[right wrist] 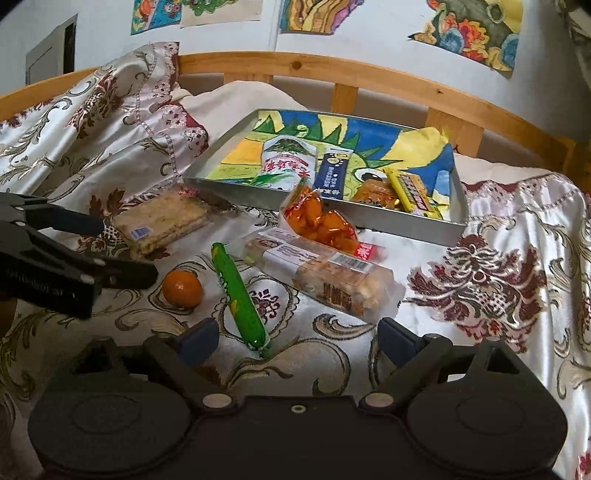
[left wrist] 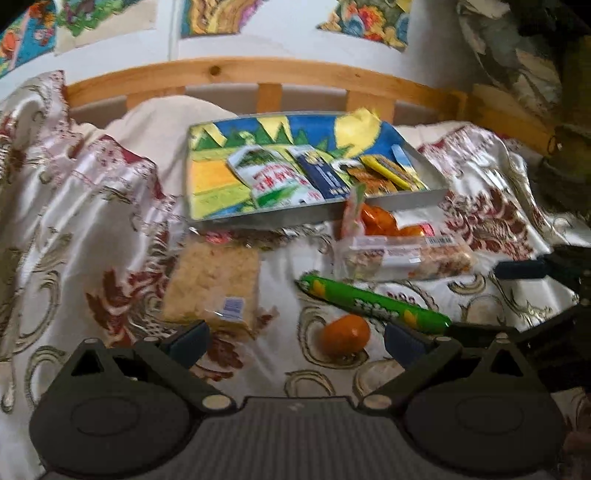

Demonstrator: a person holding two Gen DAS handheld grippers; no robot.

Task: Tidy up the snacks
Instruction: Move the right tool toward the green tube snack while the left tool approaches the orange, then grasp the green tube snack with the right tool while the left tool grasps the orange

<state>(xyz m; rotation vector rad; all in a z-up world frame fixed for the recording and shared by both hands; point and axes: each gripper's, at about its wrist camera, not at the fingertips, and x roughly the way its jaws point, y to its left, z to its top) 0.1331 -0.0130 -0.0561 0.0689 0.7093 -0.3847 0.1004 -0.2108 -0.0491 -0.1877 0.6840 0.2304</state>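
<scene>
Both grippers hover over the bed with jaws spread wide and nothing held: left gripper [left wrist: 295, 338] low over the near part of the bedspread [left wrist: 92, 221], right gripper [right wrist: 295, 338] just beside it. No earlier frame to compare. Bedspread is shiny white with dark red and gold scrolls, wooden bed rail [right wrist: 369, 74] behind it, painted pictures [right wrist: 469, 33] on the wall. Next down in size: metal tray [right wrist: 388, 219] with a painted sheet lining it, far side of the spread, well ahead of both grippers. It already holds a white-green packet [right wrist: 288, 162], a dark blue stick pack [right wrist: 332, 173], a yellow bar [right wrist: 410, 192] and an orange packet [right wrist: 373, 192]. Loose snacks lie between tray and grippers. Flat crumbly cake in clear wrap [left wrist: 214, 284] sits ahead of the left gripper's left finger. Long wrapped pastry with a barcode label [right wrist: 325, 273] lies ahead of the right gripper, right of centre; a bag of orange pieces [right wrist: 321, 221] leans on the tray's near wall just behind it. Green sausage stick [right wrist: 236, 295] runs toward the right gripper, its near end between the open fingers, not touched. Small orange fruit [left wrist: 345, 332] sits between the left gripper's fingers, apart from both pads, just left of the green stick.
</scene>
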